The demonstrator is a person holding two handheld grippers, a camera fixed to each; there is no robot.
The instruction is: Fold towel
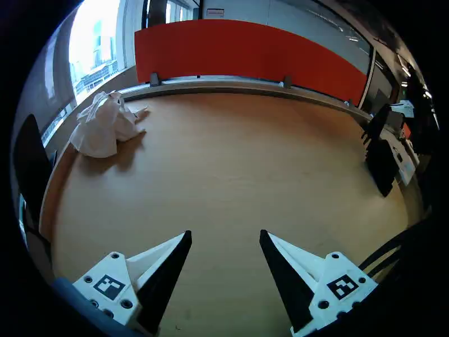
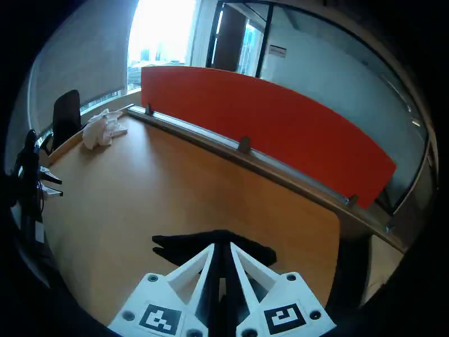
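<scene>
The right gripper (image 2: 222, 245) is squeezing shut on the black towel (image 2: 174, 248) at its end of the desk (image 1: 236, 157), probably to lift an edge for folding. The left gripper (image 1: 225, 232) is hovering wide open, holding nothing, ready to help.

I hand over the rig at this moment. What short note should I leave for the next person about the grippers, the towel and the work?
Left gripper: open, holds nothing, hovers over the bare wooden table.
Right gripper: fingers closed, apparently pinching the black towel, which lies bunched on the table in front of it.
A crumpled white cloth sits in the far corner by the window, apart from both grippers.
Done: towel gripped on one side.
Left: spread it flat, then all the folds; none is visible yet.
</scene>
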